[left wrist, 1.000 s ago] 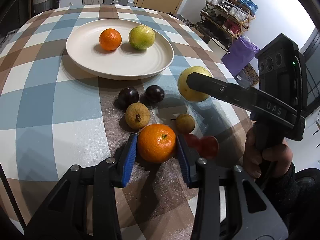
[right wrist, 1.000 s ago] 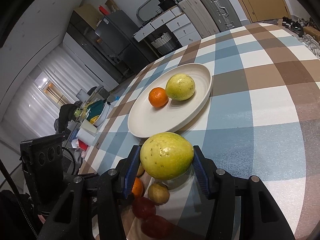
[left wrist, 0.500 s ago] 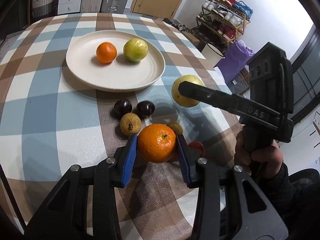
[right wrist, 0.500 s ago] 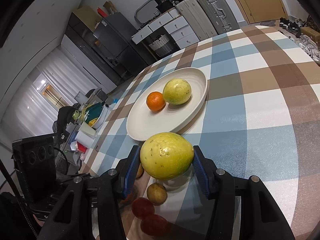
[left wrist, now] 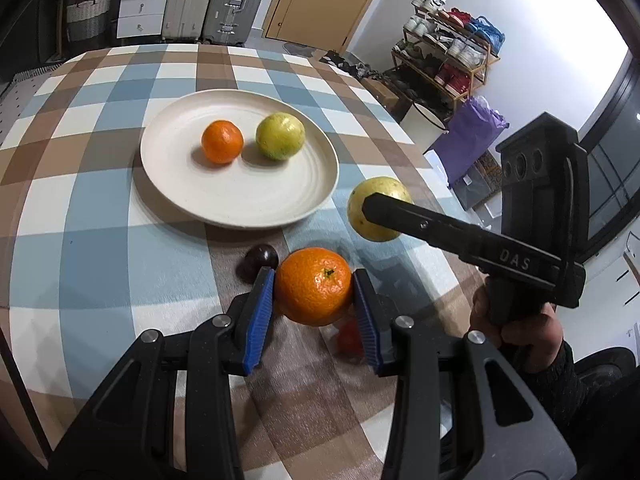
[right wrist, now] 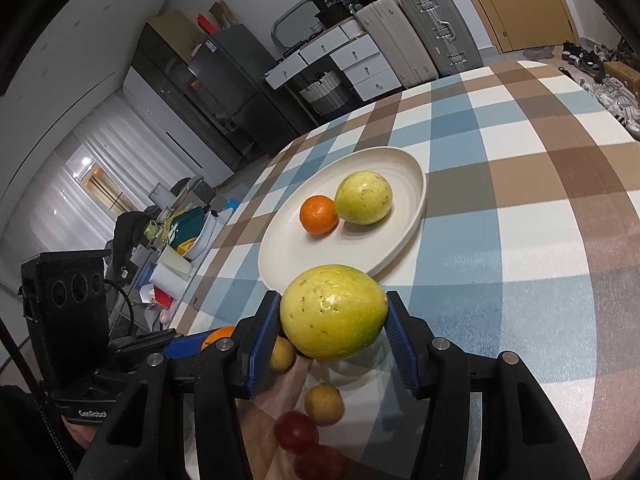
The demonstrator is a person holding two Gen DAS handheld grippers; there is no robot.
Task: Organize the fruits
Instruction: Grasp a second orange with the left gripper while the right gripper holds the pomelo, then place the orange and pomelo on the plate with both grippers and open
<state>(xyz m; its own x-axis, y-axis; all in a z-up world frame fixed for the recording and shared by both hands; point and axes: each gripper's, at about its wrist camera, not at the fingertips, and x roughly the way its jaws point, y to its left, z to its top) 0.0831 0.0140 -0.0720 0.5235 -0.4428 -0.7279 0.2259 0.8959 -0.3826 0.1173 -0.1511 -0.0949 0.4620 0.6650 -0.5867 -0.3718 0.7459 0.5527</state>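
Left wrist: plate [left wrist: 240, 208] w/ small orange [left wrist: 222, 141] & green-yellow fruit [left wrist: 280, 136]; left tool [left wrist: 314, 294] grips big orange [left wrist: 314, 286], right tool [right wrist: 333, 320] grips yellow fruit [right wrist: 333, 312].

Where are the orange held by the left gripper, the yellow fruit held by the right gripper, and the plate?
held orange [left wrist: 314, 285], left wrist view, centre of peel.
held yellow fruit [right wrist: 333, 312], right wrist view, middle of skin.
plate [left wrist: 240, 196], left wrist view, bare inner surface.

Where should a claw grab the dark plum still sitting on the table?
Grip the dark plum across its widest middle, coming from above. It is small, round and low on the tablecloth, with the plate rim just behind it, so a level approach looks cramped.
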